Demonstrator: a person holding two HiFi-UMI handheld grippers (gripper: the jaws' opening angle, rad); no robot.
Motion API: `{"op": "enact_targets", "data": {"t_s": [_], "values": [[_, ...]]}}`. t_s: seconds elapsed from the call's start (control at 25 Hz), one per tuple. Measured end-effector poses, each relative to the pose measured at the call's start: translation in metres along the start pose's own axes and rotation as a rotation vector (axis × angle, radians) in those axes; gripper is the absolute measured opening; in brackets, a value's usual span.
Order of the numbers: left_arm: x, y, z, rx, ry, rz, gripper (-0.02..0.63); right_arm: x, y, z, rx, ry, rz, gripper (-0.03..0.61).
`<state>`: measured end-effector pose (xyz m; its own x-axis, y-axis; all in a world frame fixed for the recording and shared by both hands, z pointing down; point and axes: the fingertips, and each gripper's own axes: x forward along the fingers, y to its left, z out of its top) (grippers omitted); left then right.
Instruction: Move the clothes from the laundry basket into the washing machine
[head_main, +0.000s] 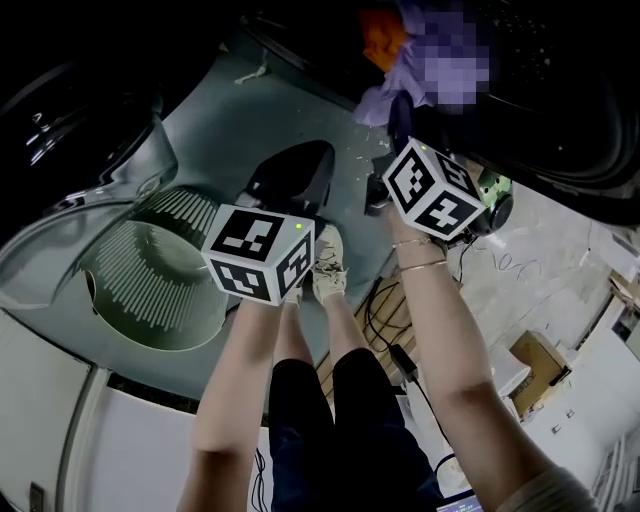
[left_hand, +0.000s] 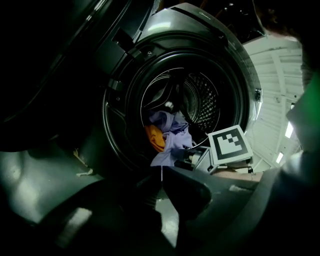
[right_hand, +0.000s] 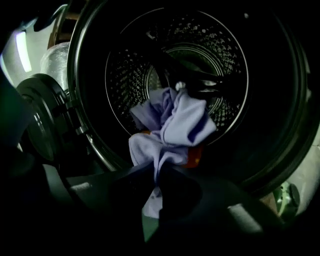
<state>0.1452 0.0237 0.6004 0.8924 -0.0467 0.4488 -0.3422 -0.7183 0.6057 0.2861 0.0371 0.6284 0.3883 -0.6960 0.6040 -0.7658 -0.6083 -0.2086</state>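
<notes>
**Head view.** You stand before the washing machine (left_hand: 210, 20) with both forearms stretched toward its mouth. The laundry basket (head_main: 140, 250) sits on the floor at your near left, well apart from the drum, with its pale ribbed wall in plain sight. Your shoe (head_main: 328, 262) shows between the two marker cubes.

**Right gripper view.** Your right gripper (right_hand: 157, 172) is clenched on the lavender garment (right_hand: 175, 125). A fold of the cloth runs between the two jaws and hangs out below them. The rest of the garment rises in a heap from the jaws into the perforated drum (right_hand: 200, 50). An orange garment (right_hand: 195, 156) peeks out under its right edge. The open door (right_hand: 42, 117) stands at the left.

**Left gripper view.** Your left gripper (left_hand: 161, 172) is clenched on nothing, its jaws meeting with only a thin slit between them. It is held short of the mouth, to the left of the right gripper. From here the orange garment lies in the drum, touching the left side of the lavender garment, which spills down over the lip.
</notes>
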Motion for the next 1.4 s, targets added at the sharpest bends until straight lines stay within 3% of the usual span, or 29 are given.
{"op": "enact_targets", "data": {"t_s": [0.28,0.48,0.68,0.96,1.16,1.32,1.4], "values": [[-0.004,-0.013,0.030,0.012,-0.030,-0.003,0.011,-0.003,0.009,0.079,-0.059,-0.121,0.020,0.032],[-0.004,-0.019,0.054,0.031,-0.055,-0.012,0.011,0.019,0.002,0.129,-0.055,-0.185,-0.025,0.032],[-0.002,-0.014,0.065,0.038,-0.071,-0.009,0.011,0.042,-0.002,0.150,-0.056,-0.208,-0.057,0.038],[0.003,-0.011,0.060,0.033,-0.060,-0.013,0.011,0.052,-0.001,0.134,-0.065,-0.155,-0.032,0.163],[0.004,-0.012,0.061,0.041,-0.057,-0.004,0.011,0.047,0.003,0.121,-0.028,-0.105,0.002,0.270],[0.003,-0.018,0.067,0.051,-0.059,-0.008,0.011,0.038,0.004,0.115,0.014,-0.080,0.022,0.319],[0.002,-0.021,0.070,0.055,-0.060,-0.012,0.011,0.032,0.006,0.111,0.027,-0.064,0.037,0.409]]}}
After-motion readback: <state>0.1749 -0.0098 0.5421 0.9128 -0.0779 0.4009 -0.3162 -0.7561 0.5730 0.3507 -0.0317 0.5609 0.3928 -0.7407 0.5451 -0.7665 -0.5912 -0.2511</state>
